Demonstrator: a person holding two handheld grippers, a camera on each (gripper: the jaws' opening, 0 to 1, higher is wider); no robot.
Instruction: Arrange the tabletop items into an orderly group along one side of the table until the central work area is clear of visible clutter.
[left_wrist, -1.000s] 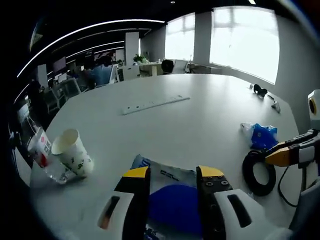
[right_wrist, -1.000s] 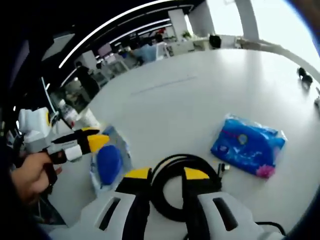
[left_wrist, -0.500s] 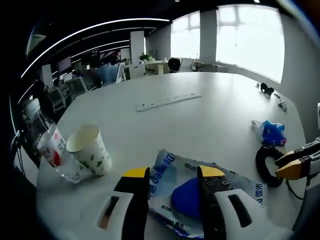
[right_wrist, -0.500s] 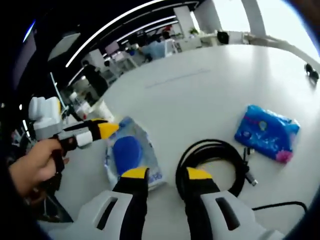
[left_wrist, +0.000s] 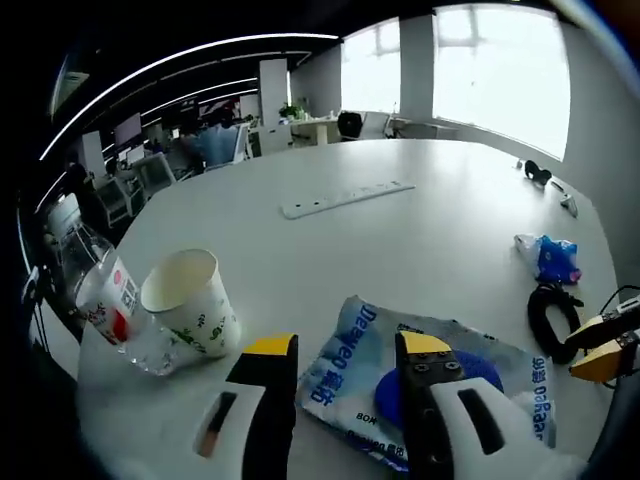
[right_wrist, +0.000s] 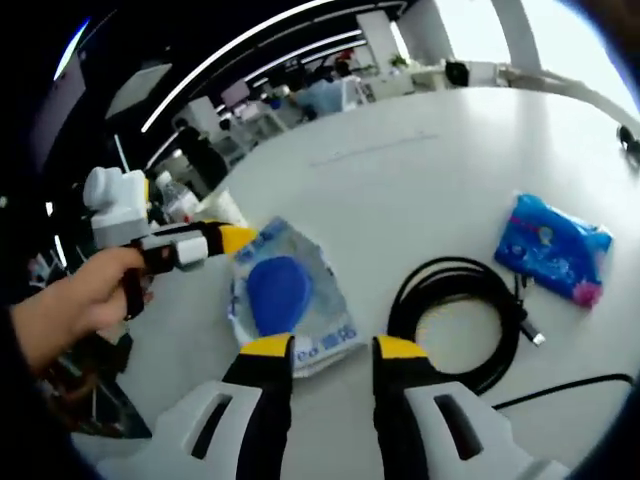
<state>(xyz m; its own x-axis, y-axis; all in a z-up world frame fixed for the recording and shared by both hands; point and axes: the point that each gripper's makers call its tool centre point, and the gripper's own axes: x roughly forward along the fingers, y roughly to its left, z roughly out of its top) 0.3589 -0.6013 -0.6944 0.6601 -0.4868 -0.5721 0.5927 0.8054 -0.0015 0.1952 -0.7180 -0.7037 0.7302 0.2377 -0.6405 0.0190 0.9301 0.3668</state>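
1. On the white table (left_wrist: 420, 230), near its edge, sit the things I have to gather; the paper cup (left_wrist: 190, 305) lies tipped against a plastic bottle (left_wrist: 100, 300), and the clear pouch with a blue pad inside (left_wrist: 440, 375) lies flat just ahead of my left gripper (left_wrist: 340, 350).
2. My left gripper's jaws stand apart with nothing between them; the pouch's near corner sits in the gap, untouched as far as I can judge.
3. My right gripper (right_wrist: 325, 350) is likewise parted and empty, hovering over bare table between the pouch (right_wrist: 285, 295) and the black coiled cable (right_wrist: 465, 320); the blue packet (right_wrist: 555, 250) lies beyond the coil.
4. Farther off I see a white power strip (left_wrist: 345, 198) mid-table and a small dark object (left_wrist: 540, 175) by the far edge.
5. Risks, as I judge them: the pouch is thin and slick, so a shallow pinch may slide off it; pushing it toward the cup could roll cup and bottle over the nearby edge.
6. The cable's loose tail runs off toward my right side; dragging the coil may snag the tail or sweep the blue packet with it.
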